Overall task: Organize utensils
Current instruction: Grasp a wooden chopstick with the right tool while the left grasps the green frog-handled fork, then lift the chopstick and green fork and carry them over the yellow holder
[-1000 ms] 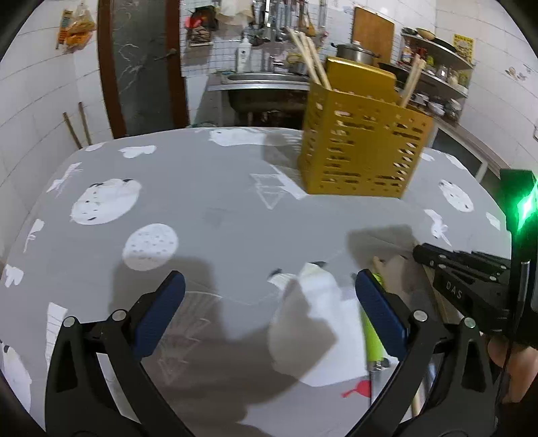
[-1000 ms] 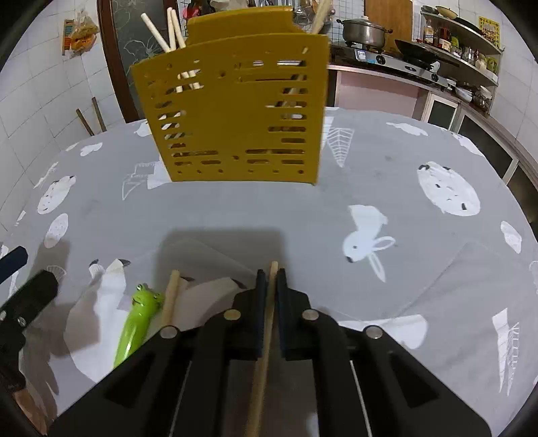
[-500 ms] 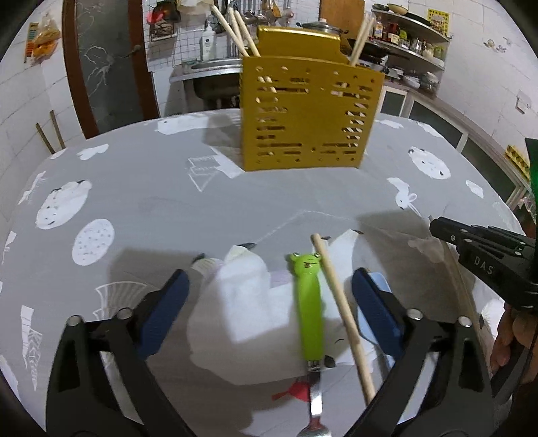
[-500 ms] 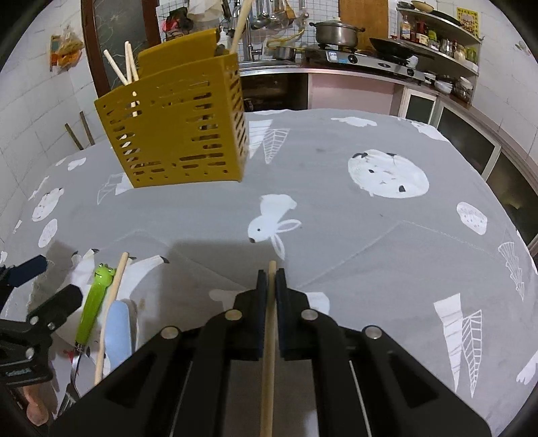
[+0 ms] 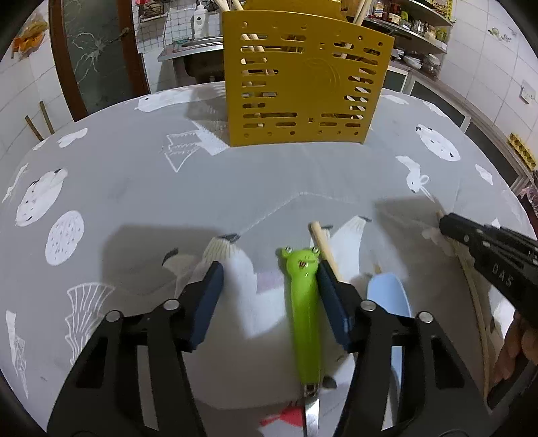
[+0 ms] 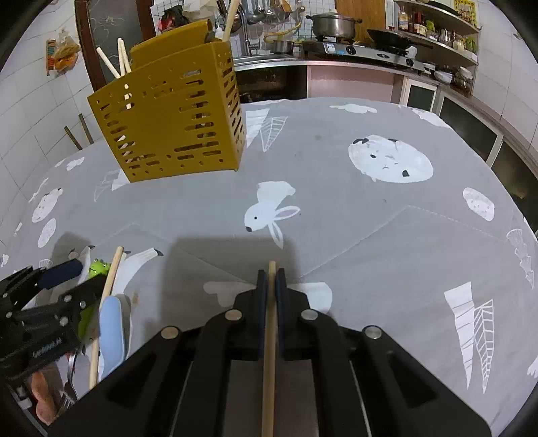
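A green frog-handled utensil lies on the grey tablecloth between the jaws of my left gripper, which are closing. The right pad touches the handle; the left pad stands apart from it. A wooden chopstick and a light blue handle lie just right of the frog handle. My right gripper is shut on another wooden chopstick, low over the cloth. The yellow slotted caddy stands at the back with chopsticks in it. In the right wrist view the left gripper sits at the far left over the frog handle.
The round table has a grey cloth printed with white rabbits and shapes. Behind it are a sink, a stove with a pot, and shelves. A hand holds the right gripper at the right edge.
My left gripper has swung right and lower over the utensils, and its jaws have narrowed around the frog handle. The right gripper has shifted right, still holding its chopstick.
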The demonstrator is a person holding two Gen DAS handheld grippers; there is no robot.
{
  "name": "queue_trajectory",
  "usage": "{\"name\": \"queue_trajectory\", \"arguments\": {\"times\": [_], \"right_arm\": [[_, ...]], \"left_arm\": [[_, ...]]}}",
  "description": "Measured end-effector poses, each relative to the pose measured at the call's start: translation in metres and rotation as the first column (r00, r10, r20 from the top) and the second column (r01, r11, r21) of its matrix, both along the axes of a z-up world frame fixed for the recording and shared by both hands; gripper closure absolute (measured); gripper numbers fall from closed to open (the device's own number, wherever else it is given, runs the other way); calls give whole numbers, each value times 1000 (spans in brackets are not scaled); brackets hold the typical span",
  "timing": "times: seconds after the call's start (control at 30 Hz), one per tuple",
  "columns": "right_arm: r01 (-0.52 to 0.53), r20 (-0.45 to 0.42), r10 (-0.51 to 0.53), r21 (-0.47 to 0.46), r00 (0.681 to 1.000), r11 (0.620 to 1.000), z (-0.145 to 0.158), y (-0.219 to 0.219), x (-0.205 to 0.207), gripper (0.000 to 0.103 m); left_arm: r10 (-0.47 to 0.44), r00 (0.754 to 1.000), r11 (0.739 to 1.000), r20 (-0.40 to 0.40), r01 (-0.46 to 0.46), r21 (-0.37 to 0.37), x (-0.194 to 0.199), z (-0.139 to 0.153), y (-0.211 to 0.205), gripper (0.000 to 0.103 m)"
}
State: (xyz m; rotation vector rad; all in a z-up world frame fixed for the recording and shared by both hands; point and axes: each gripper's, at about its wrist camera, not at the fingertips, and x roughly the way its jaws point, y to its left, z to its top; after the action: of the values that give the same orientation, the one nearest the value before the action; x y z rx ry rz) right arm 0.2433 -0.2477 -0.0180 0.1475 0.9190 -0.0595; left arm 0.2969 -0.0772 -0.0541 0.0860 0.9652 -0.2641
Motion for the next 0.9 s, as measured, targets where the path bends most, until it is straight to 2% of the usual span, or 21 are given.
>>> {"name": "queue_trajectory", "arguments": {"times": [0.3,0.43,0.57,0.63,0.8,0.9], "right_arm": [[-8,-65,8,0,998,1000,-1,0,14,97],[-3,-78,1,-16,997,1000,-2,3,19,97],[12,-55,-12,8,998,1000,2,1,11,97],[12,-15,-12,11,1000,1000,11,1,2,97],[9,76,-11,34,997,999,36,1,-16,97],[3,143,-9,39,990,999,53,4,-27,97]], "left_arm": [[-27,999,1000,-40,27,-4,7,3,-5,81],[-36,999,999,-36,36,15,7,2,-9,82],[-31,999,999,-38,30,-24,7,4,-3,82],[-24,999,999,-26,23,-36,4,6,1,82],[9,999,999,46,-7,-49,-9,25,13,82],[26,991,999,134,-22,-35,-25,45,21,82]]}}
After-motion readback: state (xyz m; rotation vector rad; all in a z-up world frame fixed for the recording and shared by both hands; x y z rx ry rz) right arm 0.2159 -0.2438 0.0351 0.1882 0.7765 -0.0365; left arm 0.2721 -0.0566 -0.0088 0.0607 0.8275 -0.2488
